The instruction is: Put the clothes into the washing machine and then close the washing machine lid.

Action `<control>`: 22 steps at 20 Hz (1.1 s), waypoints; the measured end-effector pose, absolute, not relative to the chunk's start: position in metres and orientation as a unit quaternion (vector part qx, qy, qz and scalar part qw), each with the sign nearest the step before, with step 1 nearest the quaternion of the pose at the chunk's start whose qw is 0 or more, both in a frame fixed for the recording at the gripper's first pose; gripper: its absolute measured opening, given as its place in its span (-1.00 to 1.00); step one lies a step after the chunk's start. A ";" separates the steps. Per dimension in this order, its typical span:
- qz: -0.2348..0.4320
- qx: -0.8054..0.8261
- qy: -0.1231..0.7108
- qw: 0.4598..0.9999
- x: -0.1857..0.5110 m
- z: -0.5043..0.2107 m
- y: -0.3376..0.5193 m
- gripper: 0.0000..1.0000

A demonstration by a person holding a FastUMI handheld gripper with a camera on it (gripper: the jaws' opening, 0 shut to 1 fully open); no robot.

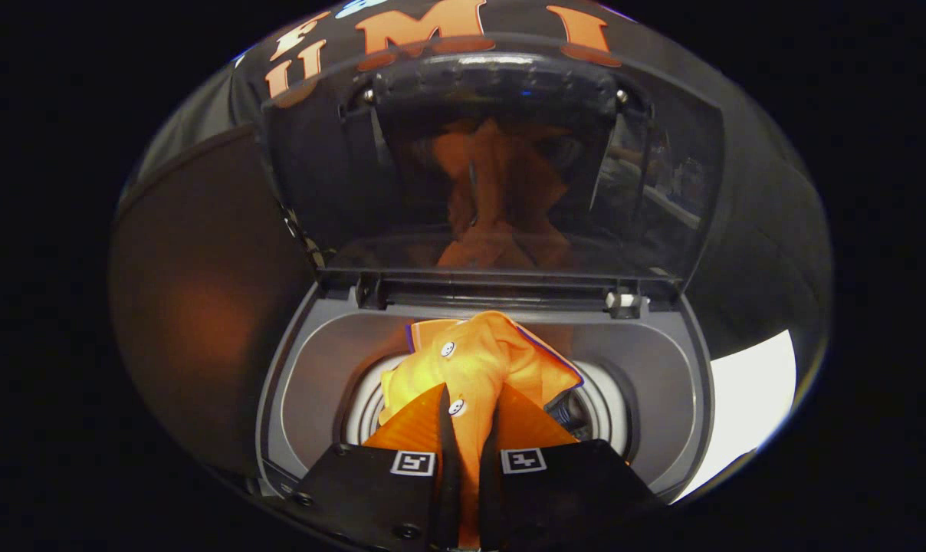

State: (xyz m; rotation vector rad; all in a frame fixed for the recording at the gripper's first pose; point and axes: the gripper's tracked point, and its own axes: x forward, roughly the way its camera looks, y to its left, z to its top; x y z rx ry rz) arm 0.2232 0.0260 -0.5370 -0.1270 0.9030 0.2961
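With its fingers pinched together on a bright orange buttoned cloth garment (474, 364), the gripper (469, 429) dangles it over the round drum mouth of the grey top-loading washing machine (294, 383). Loading's underway; next comes letting go, then lowering the raised dark see-through lid (340, 176).

Washing machine (294, 383), lid (494, 169) up, orange garment (478, 360) over its drum.

Orange shirt (474, 360) over open washer (310, 383)
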 end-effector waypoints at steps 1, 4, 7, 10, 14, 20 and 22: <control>0.135 -0.057 0.452 0.880 0.220 -0.549 0.024 -0.65; 0.116 -0.046 0.484 0.866 0.219 -0.578 0.023 -0.65; 0.105 -0.057 0.505 0.855 0.218 -0.595 0.017 -0.64; 0.090 -0.059 0.522 0.846 0.218 -0.606 0.008 -0.63; 0.088 -0.046 0.535 0.839 0.216 -0.610 0.006 -0.50; 0.085 -0.056 0.504 0.857 0.223 -0.595 0.002 0.74; 0.090 -0.054 0.491 0.865 0.221 -0.583 0.003 0.98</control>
